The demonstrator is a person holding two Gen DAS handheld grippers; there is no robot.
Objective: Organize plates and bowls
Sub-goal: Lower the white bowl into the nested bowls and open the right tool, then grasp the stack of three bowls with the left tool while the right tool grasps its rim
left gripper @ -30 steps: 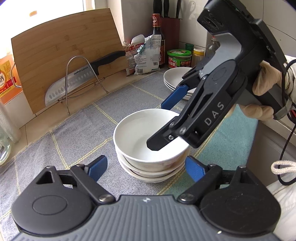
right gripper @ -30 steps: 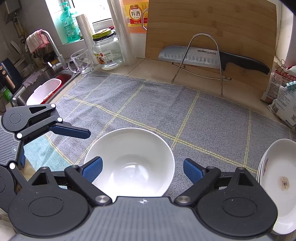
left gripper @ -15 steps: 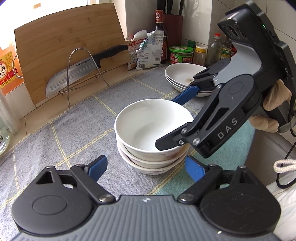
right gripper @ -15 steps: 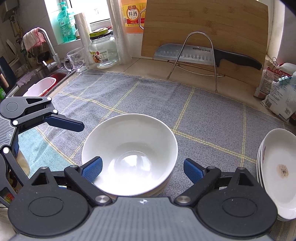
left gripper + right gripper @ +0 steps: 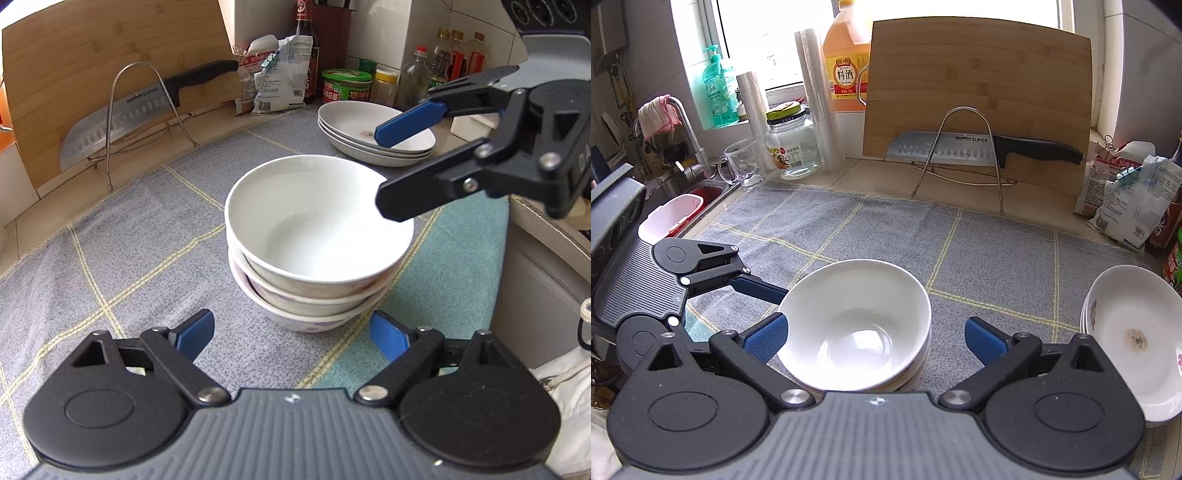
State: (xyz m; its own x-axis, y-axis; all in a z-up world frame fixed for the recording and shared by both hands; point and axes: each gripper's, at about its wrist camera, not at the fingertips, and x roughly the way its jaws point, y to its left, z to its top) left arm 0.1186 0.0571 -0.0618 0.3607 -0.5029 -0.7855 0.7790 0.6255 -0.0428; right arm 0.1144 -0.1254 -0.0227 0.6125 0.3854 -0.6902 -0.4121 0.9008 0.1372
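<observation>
- Tabletop: covered by a grey checked cloth; a bamboo cutting board leans at the rear with a knife in a wire rack.
- Plate stack: on the cloth, to the right of the bowls, apart from them.
- Bowl stack: three white bowls nested, upright, mid-cloth.
- Right gripper: jaws have just been opening; spread wide over the top bowl's rim, not touching it.
- Left gripper: open, empty, just beside the stack's base.
</observation>
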